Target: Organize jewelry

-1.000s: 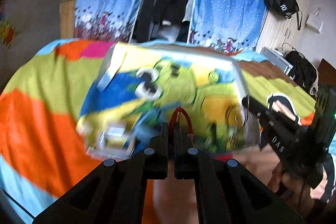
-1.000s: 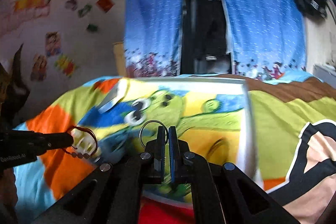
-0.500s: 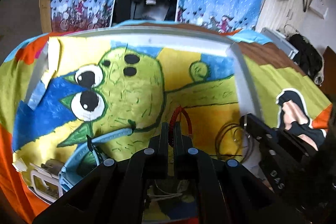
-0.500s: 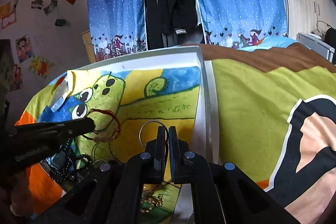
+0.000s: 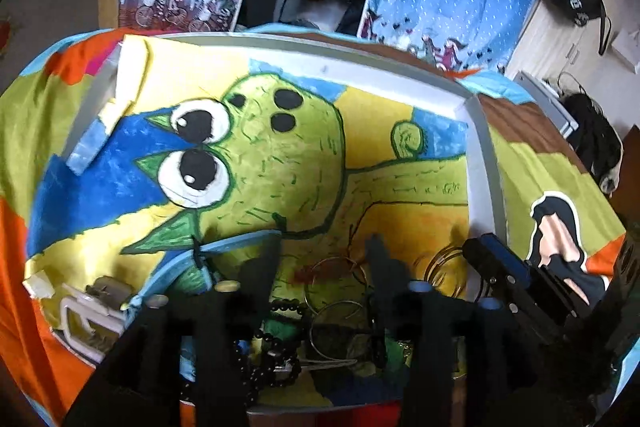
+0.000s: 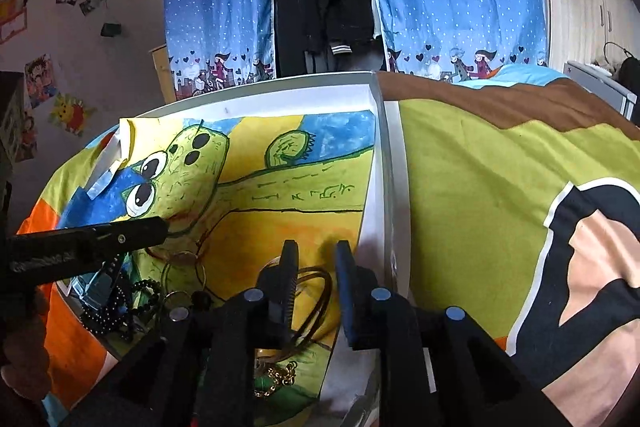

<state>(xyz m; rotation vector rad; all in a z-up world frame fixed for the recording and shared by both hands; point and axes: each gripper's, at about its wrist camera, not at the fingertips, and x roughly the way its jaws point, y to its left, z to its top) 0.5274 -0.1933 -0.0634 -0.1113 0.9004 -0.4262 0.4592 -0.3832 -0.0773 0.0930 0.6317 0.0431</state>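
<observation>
Jewelry lies on the painted tray [image 5: 486, 163] below both grippers. Left gripper [image 5: 324, 247] jaws just opened, red bracelet [image 5: 356, 227] loose between them. Right gripper [image 6: 316, 259] jaws just opened, wire bangles [image 6: 316, 291] unpinched between them.

Both wrist views above tray [image 5: 482, 163]

a shallow tray [image 5: 486, 163] lies on the bed [image 6: 500, 187], a painted sheet [image 5: 280, 155] inside it. bangles [image 6: 316, 291], thin rings [image 5: 340, 283] and a bead string [image 6: 120, 307] crowd the tray's near edge; a clip [image 5: 86, 311] sits at its near left corner.
</observation>
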